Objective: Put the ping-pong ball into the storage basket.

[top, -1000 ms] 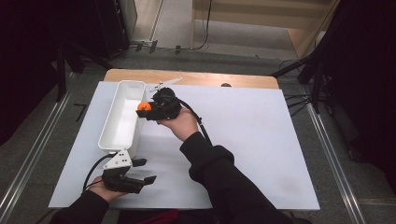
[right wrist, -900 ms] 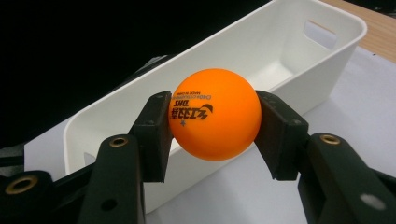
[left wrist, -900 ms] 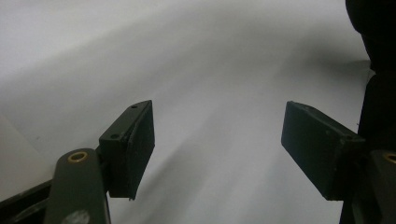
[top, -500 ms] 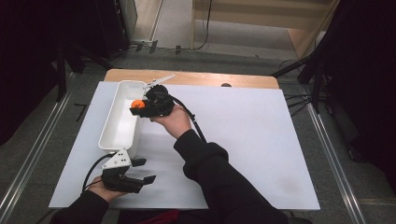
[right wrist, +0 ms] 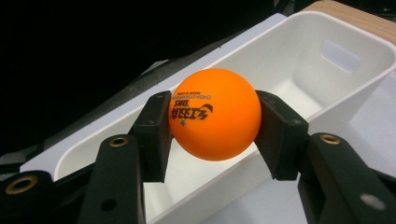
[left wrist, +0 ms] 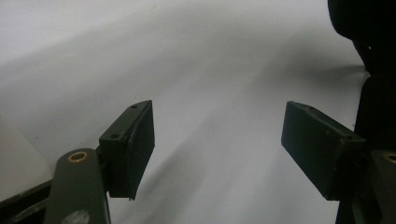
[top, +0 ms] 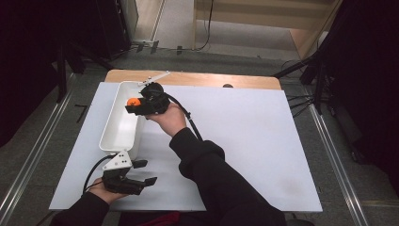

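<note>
An orange ping-pong ball point(right wrist: 214, 114) with black print sits clamped between both pads of my right gripper point(right wrist: 214, 135). In the high view that right gripper point(top: 134, 104) holds the orange ball point(top: 132, 101) just above the far half of a long white bin point(top: 115, 134). The white bin point(right wrist: 303, 98) lies under and beyond the ball in the right gripper view, and its inside looks bare. My left gripper point(top: 143, 173) rests near the table's front left edge, jaws wide apart. In its own view the left gripper point(left wrist: 217, 149) has nothing but white sheet between its pads.
A white sheet point(top: 244, 132) covers most of the table, with a wooden strip point(top: 202, 79) showing along the far edge. A small dark spot point(top: 227, 85) lies at that far edge. Grey floor and metal rails point(top: 329, 141) flank the table.
My right gripper has carried the ball leftward and slightly away, from the bin's right rim to over the bin's inside. The left gripper has stayed where it was.
</note>
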`<state>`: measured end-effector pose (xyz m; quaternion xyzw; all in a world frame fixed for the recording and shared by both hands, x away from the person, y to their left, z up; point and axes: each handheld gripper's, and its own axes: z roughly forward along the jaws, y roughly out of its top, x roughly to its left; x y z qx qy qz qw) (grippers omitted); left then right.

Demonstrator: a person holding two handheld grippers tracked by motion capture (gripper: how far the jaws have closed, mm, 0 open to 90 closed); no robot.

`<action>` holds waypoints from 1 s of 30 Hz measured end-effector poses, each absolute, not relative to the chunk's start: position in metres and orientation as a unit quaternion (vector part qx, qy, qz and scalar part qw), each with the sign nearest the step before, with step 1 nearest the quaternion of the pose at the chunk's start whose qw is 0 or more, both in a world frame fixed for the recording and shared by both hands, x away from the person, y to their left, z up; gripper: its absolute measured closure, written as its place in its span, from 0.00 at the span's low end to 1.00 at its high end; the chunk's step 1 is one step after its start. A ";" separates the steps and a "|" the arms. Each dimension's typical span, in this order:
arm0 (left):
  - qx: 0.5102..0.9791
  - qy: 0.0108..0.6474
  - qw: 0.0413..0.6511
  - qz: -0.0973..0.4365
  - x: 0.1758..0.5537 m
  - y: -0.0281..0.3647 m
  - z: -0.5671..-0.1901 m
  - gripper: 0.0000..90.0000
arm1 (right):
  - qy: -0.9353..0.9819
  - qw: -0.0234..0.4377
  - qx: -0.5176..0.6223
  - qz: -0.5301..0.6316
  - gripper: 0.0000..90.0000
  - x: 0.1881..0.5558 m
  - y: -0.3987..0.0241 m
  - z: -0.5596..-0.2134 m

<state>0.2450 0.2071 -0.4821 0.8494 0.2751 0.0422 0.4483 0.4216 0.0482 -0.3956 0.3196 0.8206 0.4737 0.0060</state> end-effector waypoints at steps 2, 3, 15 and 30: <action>0.850 0.275 0.447 0.042 0.245 0.208 -0.482 0.29 | 0.820 0.007 0.323 0.473 0.54 0.424 0.051 -0.396; 0.850 0.275 0.447 0.042 0.245 0.208 -0.482 0.29 | 0.821 0.008 0.324 0.470 0.54 0.425 0.052 -0.396; 0.849 0.276 0.448 0.041 0.245 0.207 -0.482 0.29 | 0.826 0.020 0.315 0.468 0.54 0.425 0.066 -0.401; 0.850 0.273 0.449 0.041 0.244 0.208 -0.481 0.29 | 0.826 0.019 0.307 0.472 0.54 0.426 0.078 -0.408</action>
